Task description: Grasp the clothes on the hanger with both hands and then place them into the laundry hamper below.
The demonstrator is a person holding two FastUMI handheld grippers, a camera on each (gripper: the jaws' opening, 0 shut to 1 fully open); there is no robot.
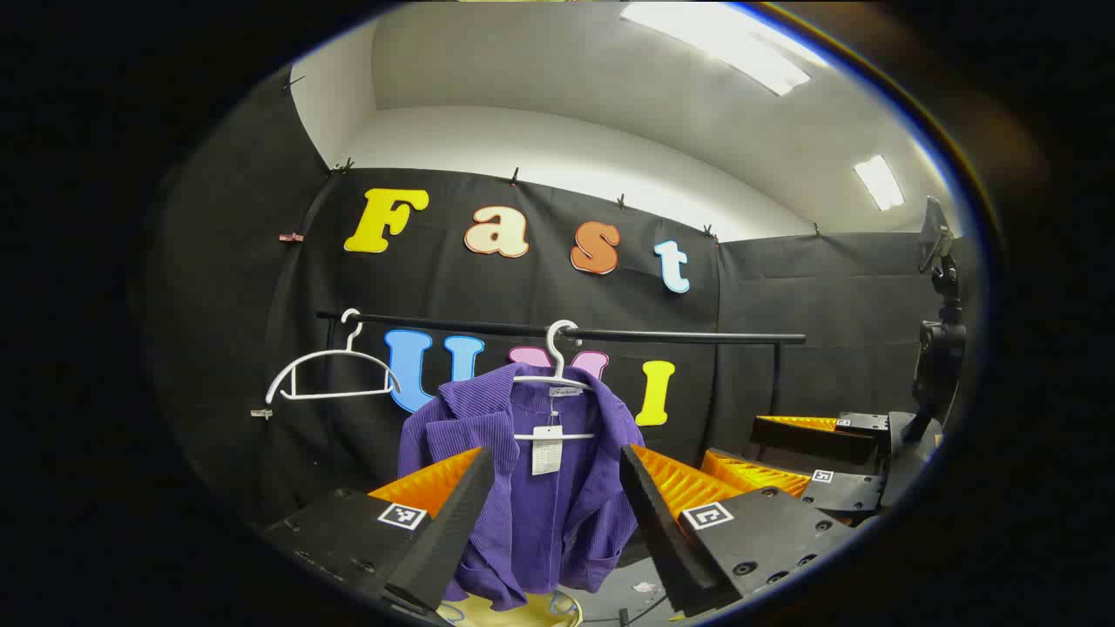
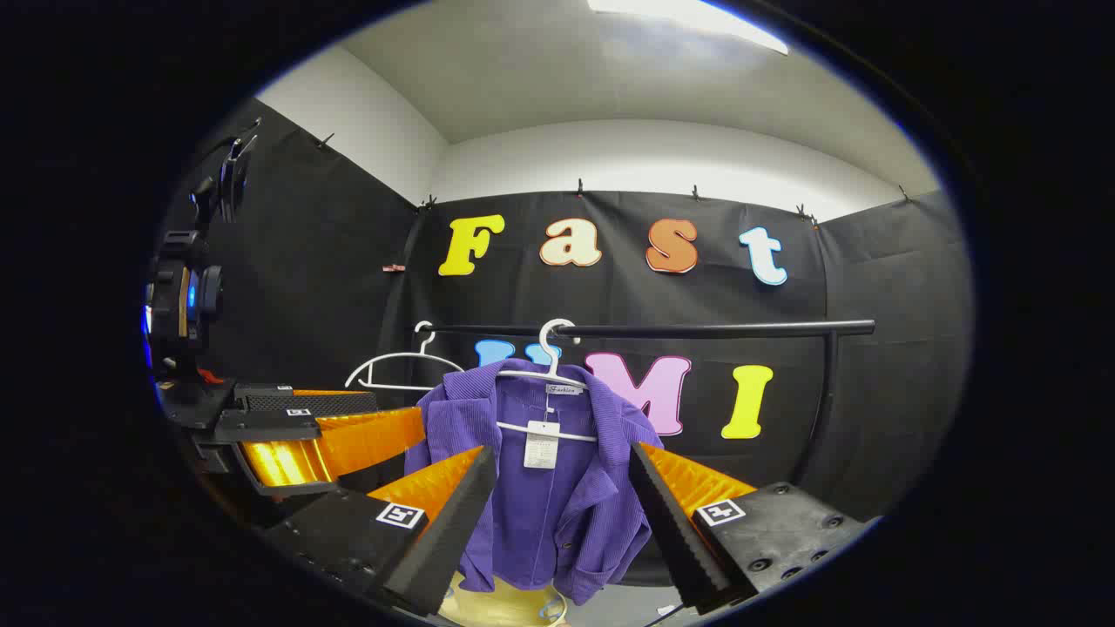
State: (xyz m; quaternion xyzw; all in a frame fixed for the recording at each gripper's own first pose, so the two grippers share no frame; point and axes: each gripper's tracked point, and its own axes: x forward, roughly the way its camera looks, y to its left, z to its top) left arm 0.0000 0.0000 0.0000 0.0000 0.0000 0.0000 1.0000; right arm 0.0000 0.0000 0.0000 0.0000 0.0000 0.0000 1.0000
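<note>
While the purple jacket [image 1: 531, 488] is hanging on its white hanger [image 1: 557, 383] on the rail [image 1: 610, 333], we are holding the left gripper [image 1: 557, 514] and right gripper [image 2: 562, 514] wide open, aiming to pinch both shoulders evenly above the hamper [image 2: 501, 605].

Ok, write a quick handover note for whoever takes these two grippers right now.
Left gripper: open, holding nothing, aimed at the purple jacket.
Right gripper: open, holding nothing, aimed at the same jacket.
The jacket hangs on a white hanger on the black rail, beside an empty hanger; a pale hamper rim shows below it.
Done: nothing grasped yet.
Left: grip with both, lift off, drop into hamper.
</note>
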